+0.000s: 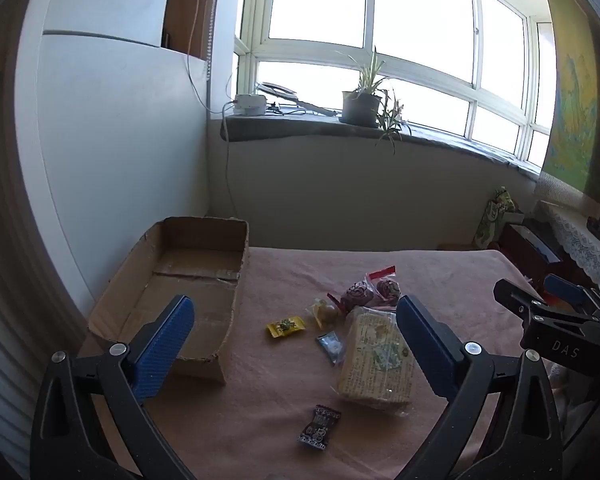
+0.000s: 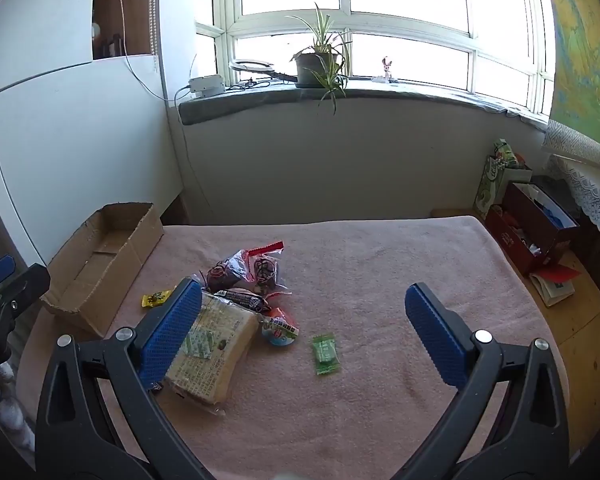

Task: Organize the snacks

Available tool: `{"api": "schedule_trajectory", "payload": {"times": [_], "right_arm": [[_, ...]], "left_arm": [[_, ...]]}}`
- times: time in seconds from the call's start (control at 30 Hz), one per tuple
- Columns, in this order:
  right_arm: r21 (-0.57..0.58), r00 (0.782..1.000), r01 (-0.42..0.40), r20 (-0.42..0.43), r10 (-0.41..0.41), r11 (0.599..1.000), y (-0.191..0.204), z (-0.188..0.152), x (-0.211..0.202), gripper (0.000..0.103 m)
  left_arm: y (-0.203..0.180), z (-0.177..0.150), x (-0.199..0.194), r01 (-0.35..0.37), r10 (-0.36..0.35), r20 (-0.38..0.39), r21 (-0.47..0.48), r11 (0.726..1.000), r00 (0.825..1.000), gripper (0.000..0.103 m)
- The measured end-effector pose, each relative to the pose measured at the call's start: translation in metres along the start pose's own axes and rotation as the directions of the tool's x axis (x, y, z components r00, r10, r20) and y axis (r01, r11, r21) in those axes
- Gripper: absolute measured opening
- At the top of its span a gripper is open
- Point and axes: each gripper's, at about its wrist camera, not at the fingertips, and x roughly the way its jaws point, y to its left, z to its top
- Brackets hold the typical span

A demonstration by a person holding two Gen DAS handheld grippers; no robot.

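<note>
Snacks [image 2: 236,312] lie loose in a small heap at the middle of the pink cloth [image 2: 380,264], a green sachet [image 2: 325,354] just to their right. The cardboard box [image 1: 188,280] waits empty at the far left, presumably to receive them. I hold my left gripper [image 1: 296,332] and right gripper [image 2: 304,328] above the heap, both spread wide and holding nothing, ready to pick.
</note>
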Motion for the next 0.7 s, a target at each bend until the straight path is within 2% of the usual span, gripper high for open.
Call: {"api": "schedule_trajectory", "payload": {"times": [0.7], "right_arm": [[-0.004, 1.000, -0.001, -0.014, 0.001, 1.000, -0.0003, 0.0019, -0.0021, 0.103]], "left_arm": [[-0.0031, 0.0002, 0.0011, 0.037, -0.037, 0.004, 0.007, 0.999, 0.999, 0.101]]}}
